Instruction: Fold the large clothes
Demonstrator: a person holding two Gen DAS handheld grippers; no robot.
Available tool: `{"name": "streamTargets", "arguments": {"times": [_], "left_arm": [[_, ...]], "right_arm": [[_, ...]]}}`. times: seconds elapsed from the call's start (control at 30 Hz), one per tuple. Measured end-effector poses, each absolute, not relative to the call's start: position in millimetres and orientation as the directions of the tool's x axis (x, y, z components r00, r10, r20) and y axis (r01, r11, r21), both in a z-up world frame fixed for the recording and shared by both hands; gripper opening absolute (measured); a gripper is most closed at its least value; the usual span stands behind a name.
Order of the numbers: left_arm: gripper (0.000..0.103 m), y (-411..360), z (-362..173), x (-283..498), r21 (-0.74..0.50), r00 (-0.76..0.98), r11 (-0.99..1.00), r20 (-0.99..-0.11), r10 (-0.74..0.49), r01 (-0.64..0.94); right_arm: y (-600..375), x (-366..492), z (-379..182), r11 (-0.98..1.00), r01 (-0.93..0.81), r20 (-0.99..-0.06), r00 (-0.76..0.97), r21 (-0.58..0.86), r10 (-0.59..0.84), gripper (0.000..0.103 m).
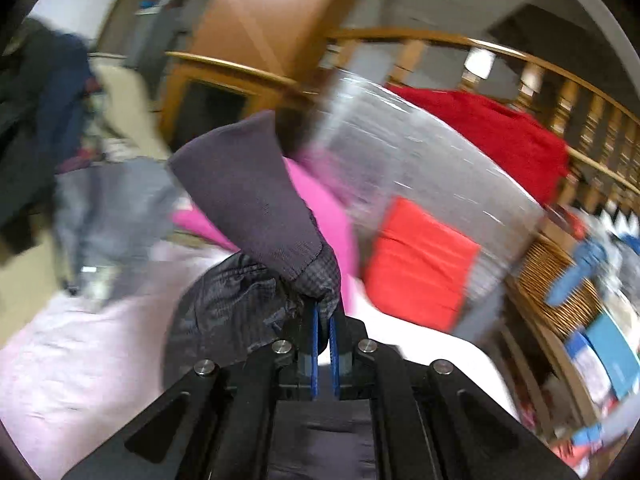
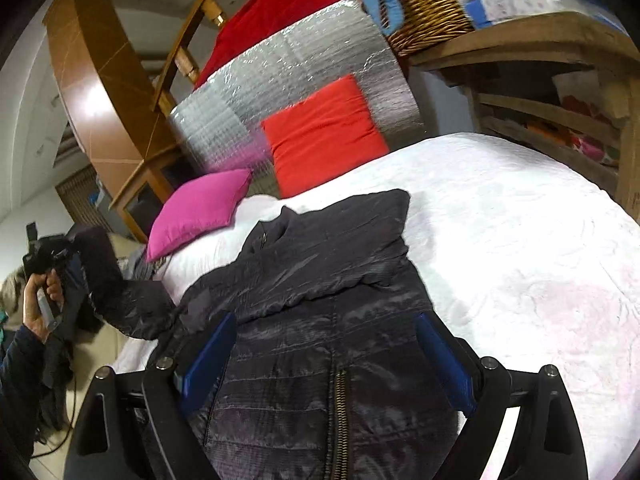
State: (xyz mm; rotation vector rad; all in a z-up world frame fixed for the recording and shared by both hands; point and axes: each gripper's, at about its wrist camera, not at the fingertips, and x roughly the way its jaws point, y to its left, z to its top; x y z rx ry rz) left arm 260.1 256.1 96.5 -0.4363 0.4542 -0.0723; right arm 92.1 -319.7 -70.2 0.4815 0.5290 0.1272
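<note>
A dark quilted jacket (image 2: 320,280) lies front up on the white bedspread (image 2: 520,240), its zipper (image 2: 340,412) running toward me. My right gripper (image 2: 326,360) hovers over the jacket's lower front, open, with a blue pad on either side of the zipper and neither pressing the cloth. My left gripper (image 1: 323,312) is shut on the jacket's sleeve just behind its ribbed cuff (image 1: 256,200), which stands up in front of the camera. In the right wrist view that sleeve (image 2: 104,276) is lifted off the bed's left edge toward the left gripper (image 2: 42,254), held in a hand (image 2: 40,304).
A pink cushion (image 2: 200,208) and a red-orange cushion (image 2: 324,132) lean on a silver foil panel (image 2: 280,72) at the bed's head. A red cloth (image 2: 272,8) hangs on the wooden railing. A wicker basket (image 2: 428,4) tops a wooden shelf (image 2: 560,92) at right. Dark clothes (image 1: 40,112) hang at left.
</note>
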Motion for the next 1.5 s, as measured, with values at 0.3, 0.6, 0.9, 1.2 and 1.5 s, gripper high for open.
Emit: {"name": "streamTargets", "arguments": {"times": [0.3, 0.6, 0.9, 1.2, 1.5], "left_arm": [[0.004, 76, 62, 264, -0.373, 0.809, 0.909, -0.467, -0.357, 0.186], [0.034, -41, -73, 274, -0.268, 0.564, 0.932, -0.742, -0.361, 0.245], [0.077, 5, -63, 240, -0.359, 0.589, 0.903, -0.686, -0.427, 0.237], [0.081, 128, -83, 224, -0.424, 0.704, 0.906, -0.639, -0.310, 0.013], [0.081, 190, -116, 239, -0.451, 0.698, 0.884, -0.673, -0.245, -0.124]], "right_arm": [[-361, 78, -79, 0.844, 0.061, -0.446, 0.868, 0.533, 0.218, 0.093], [-372, 88, -85, 0.818, 0.055, -0.476, 0.834, 0.573, 0.278, 0.093], [-356, 145, -75, 0.746, -0.006, -0.456, 0.788, 0.666, 0.413, 0.097], [-320, 267, -107, 0.526, 0.080, -0.441, 0.658, 0.847, 0.610, 0.097], [-277, 324, -128, 0.835, 0.178, -0.777, 0.504, 0.521, 0.378, 0.040]]}}
